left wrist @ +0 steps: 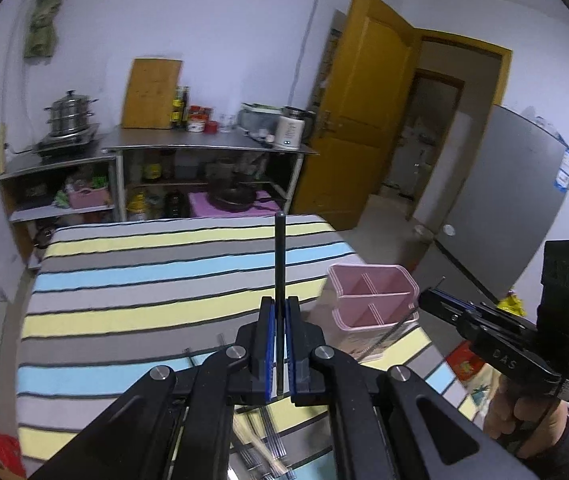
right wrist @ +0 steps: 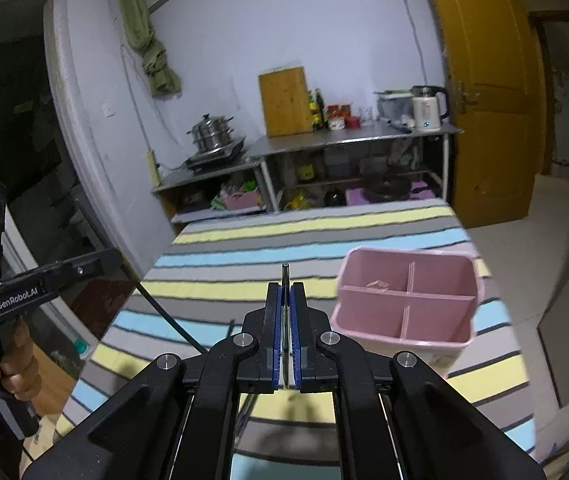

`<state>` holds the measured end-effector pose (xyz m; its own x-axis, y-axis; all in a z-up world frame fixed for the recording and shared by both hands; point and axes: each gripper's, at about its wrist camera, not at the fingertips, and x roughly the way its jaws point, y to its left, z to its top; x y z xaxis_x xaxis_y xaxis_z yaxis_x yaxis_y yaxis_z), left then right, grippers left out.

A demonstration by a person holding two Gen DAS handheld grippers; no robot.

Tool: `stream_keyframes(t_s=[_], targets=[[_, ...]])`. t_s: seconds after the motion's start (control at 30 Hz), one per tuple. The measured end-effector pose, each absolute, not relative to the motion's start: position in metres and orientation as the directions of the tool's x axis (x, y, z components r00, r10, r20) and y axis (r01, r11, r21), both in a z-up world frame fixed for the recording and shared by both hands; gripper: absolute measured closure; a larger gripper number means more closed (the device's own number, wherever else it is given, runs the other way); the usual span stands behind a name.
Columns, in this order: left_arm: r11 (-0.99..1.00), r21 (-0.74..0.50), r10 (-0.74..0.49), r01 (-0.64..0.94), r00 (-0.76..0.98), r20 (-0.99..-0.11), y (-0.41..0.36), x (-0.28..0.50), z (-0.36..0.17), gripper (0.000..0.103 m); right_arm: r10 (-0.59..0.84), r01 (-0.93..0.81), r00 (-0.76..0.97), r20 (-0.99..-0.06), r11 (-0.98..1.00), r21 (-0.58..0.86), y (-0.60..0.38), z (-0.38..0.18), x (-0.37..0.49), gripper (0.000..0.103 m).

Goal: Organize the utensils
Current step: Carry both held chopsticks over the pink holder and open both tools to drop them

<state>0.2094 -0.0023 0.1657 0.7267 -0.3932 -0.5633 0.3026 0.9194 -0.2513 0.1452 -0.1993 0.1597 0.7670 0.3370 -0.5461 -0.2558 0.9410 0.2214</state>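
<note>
My left gripper (left wrist: pixel 280 304) is shut on a thin black stick (left wrist: pixel 280 256) that points up and away over the striped table (left wrist: pixel 144 280). The right gripper (right wrist: pixel 285 288) is shut on a slim metal stick (right wrist: pixel 285 276), of which only a short tip shows past the pads. A pink divided utensil holder (left wrist: pixel 372 300) (right wrist: pixel 408 304) stands empty on the table's right side, just right of both grippers. Each hand-held gripper shows in the other's view: the right one (left wrist: pixel 424 298), the left one (right wrist: pixel 114 256). Several more utensils (left wrist: pixel 264 444) lie blurred on the cloth beneath the left gripper.
Beyond the table's far edge stands a steel counter (left wrist: pixel 204 144) with a steamer pot (left wrist: pixel 70 114), a cutting board (left wrist: pixel 150 92), bottles and a kettle (right wrist: pixel 426 108). A yellow door (left wrist: pixel 364 100) hangs open at the right, with a grey fridge (left wrist: pixel 516 200) beside it.
</note>
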Motion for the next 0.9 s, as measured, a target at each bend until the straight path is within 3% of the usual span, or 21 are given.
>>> stream_keyframes(t_s=[0.5,0.9], targets=[[0.854,-0.333,-0.518,0.400,0.708,-0.480,-0.071,0.266,0.210,0.099,0.239,-0.148,0.862,-0.448,0.962,0.230,-0.257,0.205,0.164,0.099],[0.853,-0.341,-0.522,0.395,0.631,-0.574,-0.100,0.315,0.144,0.098,0.230,-0.084,0.808,-0.542,0.956,0.280,-0.269,0.147,0.204,0.099]])
